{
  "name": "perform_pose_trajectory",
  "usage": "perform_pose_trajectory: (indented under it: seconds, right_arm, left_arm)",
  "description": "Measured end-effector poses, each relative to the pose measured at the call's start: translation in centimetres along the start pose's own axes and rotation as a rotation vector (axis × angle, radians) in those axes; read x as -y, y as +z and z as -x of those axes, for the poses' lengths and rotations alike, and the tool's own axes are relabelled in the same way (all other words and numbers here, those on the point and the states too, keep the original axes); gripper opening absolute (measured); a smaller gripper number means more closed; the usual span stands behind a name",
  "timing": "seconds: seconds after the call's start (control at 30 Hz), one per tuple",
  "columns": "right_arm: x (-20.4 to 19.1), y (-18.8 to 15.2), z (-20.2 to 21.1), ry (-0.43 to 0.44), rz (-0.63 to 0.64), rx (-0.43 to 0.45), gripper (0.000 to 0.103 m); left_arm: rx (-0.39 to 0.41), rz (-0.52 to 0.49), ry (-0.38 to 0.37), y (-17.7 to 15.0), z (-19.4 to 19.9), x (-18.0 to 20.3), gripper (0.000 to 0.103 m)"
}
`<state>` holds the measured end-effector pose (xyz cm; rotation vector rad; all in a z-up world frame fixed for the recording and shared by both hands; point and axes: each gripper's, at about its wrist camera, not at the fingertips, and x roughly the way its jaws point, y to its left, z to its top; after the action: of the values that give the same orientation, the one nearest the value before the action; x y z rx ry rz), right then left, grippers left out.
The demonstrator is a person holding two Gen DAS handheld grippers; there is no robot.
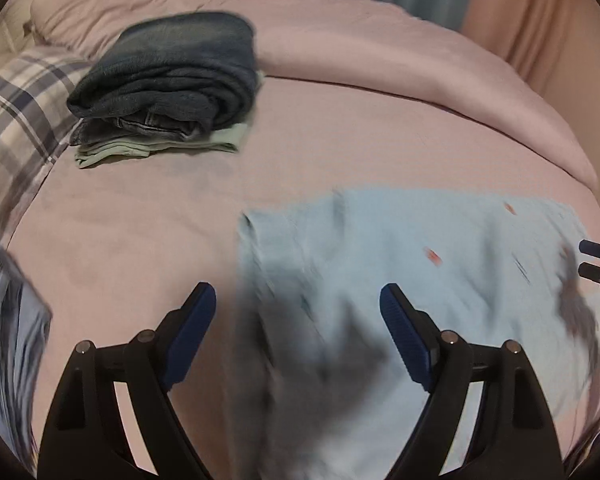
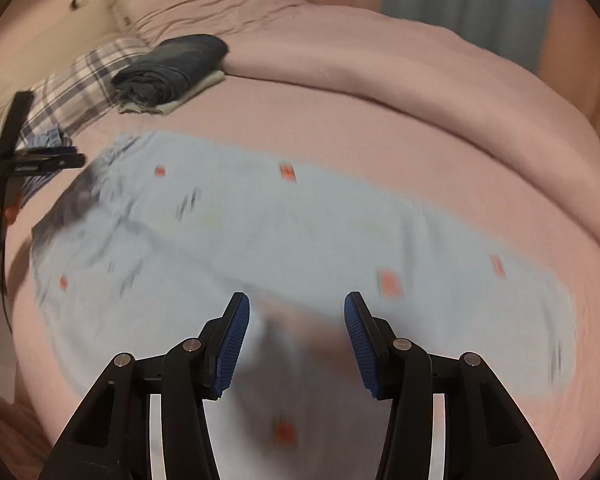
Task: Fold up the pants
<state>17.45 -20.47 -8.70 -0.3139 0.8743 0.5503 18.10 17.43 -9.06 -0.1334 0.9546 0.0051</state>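
Observation:
Light blue pants [image 2: 300,220] with small red patches lie spread across the pink bed sheet [image 2: 340,132], blurred by motion. In the left wrist view the pants [image 1: 400,248] fill the lower right. My left gripper [image 1: 296,300] hovers over their left edge with its jaws wide apart and the pads touching nothing. My right gripper [image 2: 296,308] is open above the near edge of the pants, with cloth below the fingers but none pinched. Each gripper shows in the other's view: the right gripper [image 1: 596,260] at the far right, the left gripper [image 2: 60,158] at the far left.
A stack of folded dark jeans [image 1: 168,76] on a pale green garment [image 1: 160,146] sits at the back left beside a plaid pillow [image 1: 16,120]. A pink duvet [image 1: 380,48] is bunched along the back. A blue striped cloth [image 1: 4,320] lies at the left edge.

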Motion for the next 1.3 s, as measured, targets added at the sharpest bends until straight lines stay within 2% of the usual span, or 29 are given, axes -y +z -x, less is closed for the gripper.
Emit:
perform_pose_trajectory:
  seconds: [0.13,0.2,0.27,0.33,0.43,0.5,0.57,0.6,0.67,0.7,0.73,0.83,0.93,0.97,1.0,1.07,1.1,1.13,1.23,1.3]
  right_arm:
    - [0.9,4.9,-5.0,-0.017,0.052,-0.062,0.05]
    - [1.6,6.2,-7.0,0.002,0.068,-0.082,0.05]
    - [2.6,7.4,-8.4,-0.001,0.067,-0.098,0.05]
    - [3.7,8.0,-9.6,0.033,0.042,-0.122,0.05]
    - [4.8,8.1,-10.9,0.089,0.013,-0.173,0.05]
    - [5.2,8.3,-12.0,0.124,-0.011,-0.22,0.05]
    - [5.8,7.6,-12.5,0.148,-0.021,-0.26,0.05]
    - [5.7,7.5,-12.5,0.149,-0.022,-0.256,0.05]
    - [5.2,7.5,-12.4,0.145,-0.029,-0.278,0.04]
    - [4.7,7.7,-12.5,0.154,-0.013,-0.288,0.017]
    - [3.5,7.6,-11.9,0.158,0.045,-0.297,0.009]
    - [1.0,8.1,-10.5,0.09,0.167,-0.271,0.007]
    - [1.0,10.0,-9.0,-0.03,0.177,-0.179,0.007]
    - [1.1,10.3,-9.1,-0.039,0.163,-0.169,0.007]
    - [1.2,10.5,-9.8,-0.057,0.147,-0.168,0.007]
    - [0.6,10.2,-12.1,-0.083,0.149,-0.221,0.007]
    - [-0.2,9.5,-13.8,-0.11,0.174,-0.276,0.007]
    - [-1.2,9.2,-14.4,-0.144,0.206,-0.279,0.007]
    - [-2.0,9.6,-13.0,-0.179,0.198,-0.243,0.007]
    - [-2.3,10.2,-9.6,-0.186,0.183,-0.161,0.007]
  left_arm:
    - [-0.056,0.081,-0.126,2.5,-2.9,-2.9,0.084]
    - [-0.062,0.108,-0.137,3.2,-3.8,-3.6,0.084]
    - [-0.08,0.121,-0.179,3.7,-4.6,-4.2,0.084]
    - [-0.114,0.119,-0.216,3.8,-5.5,-4.5,0.084]
    - [-0.169,0.095,-0.227,3.4,-6.5,-4.4,0.08]
    - [-0.183,0.097,-0.261,3.1,-6.8,-4.4,0.055]
    - [-0.197,0.075,-0.278,2.6,-6.7,-4.1,0.037]
    - [-0.2,0.063,-0.277,2.4,-6.7,-3.9,0.036]
    - [-0.2,0.064,-0.274,2.4,-6.4,-3.5,0.029]
    - [-0.197,0.066,-0.27,2.8,-6.3,-3.6,0.027]
    - [-0.19,0.061,-0.26,3.4,-6.3,-3.5,0.026]
    - [-0.133,0.023,-0.212,3.9,-4.9,-2.8,0.024]
    - [-0.064,-0.001,-0.161,4.3,-4.5,-2.8,0.023]
    - [-0.068,0.003,-0.141,4.3,-5.1,-2.8,0.023]
    - [-0.084,0.004,-0.129,4.2,-5.8,-2.8,0.023]
    - [-0.123,-0.021,-0.075,3.6,-7.3,-2.1,0.023]
    - [-0.129,-0.03,-0.061,3.4,-7.6,-2.1,0.023]
    - [-0.123,-0.034,-0.049,3.4,-7.5,-1.8,0.023]
    - [-0.079,-0.027,-0.063,3.6,-5.8,-1.7,0.023]
    - [-0.027,-0.039,-0.087,3.2,-3.4,-2.1,0.022]
